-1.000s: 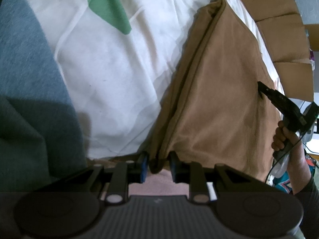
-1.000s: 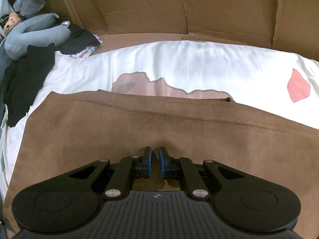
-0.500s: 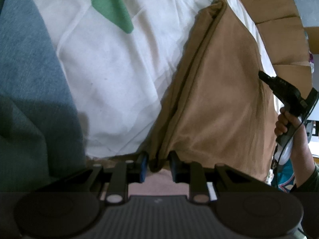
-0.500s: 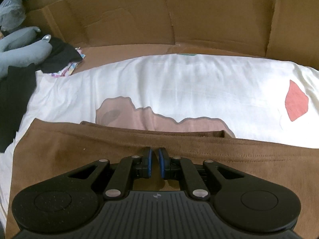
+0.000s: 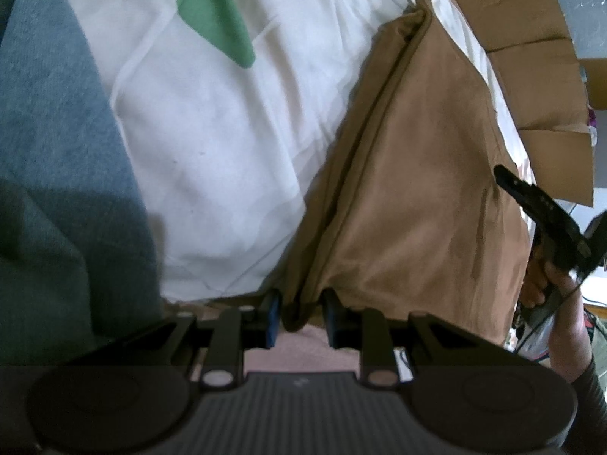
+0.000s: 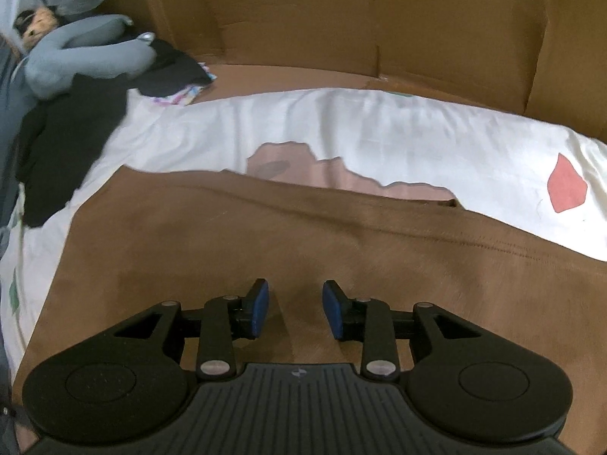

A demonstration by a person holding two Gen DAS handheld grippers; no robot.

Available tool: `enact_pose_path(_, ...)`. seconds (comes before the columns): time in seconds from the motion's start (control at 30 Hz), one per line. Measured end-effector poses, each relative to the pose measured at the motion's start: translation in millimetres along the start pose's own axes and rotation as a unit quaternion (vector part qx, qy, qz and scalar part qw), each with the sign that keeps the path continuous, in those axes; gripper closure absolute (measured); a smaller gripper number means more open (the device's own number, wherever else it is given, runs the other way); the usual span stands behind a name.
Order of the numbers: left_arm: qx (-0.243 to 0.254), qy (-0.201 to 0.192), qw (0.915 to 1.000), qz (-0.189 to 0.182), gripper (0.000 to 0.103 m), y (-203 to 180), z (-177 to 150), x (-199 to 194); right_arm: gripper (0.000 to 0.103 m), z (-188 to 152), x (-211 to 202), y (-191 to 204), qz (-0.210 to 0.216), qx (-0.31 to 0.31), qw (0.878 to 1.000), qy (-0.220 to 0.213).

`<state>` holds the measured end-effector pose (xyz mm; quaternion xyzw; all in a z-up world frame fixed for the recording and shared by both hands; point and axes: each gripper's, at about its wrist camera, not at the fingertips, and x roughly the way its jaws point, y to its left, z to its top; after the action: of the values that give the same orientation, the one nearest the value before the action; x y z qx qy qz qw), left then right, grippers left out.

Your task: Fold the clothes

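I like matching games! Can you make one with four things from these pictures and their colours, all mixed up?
Things:
1. folded garment
2. bed sheet
3. plush toy
4. gripper pads

Colours:
A. blue
B. grey
C. brown
D. white

Pairs: 1-C, 2-D, 3-B, 4-A

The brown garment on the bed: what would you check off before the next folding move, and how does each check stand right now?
1. Left gripper pinching brown garment corner: ok.
2. Right gripper let go, jaws just opened, nothing between pads: ok.
3. Folded edges aligned: cannot tell.
4. Top layer lies smooth: ok.
5. White sheet beyond the garment bare for the next fold: ok.
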<state>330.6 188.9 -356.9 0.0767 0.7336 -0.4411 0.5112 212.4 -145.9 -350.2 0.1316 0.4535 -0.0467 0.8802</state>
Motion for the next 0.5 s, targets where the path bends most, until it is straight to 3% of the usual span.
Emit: enact_pose_path(0.5,-0.001,-0.017,0.9996,-0.023,0.078,3,7,-3,0.065,-65,-45,28,0.030,-0.043,0.998,0.039)
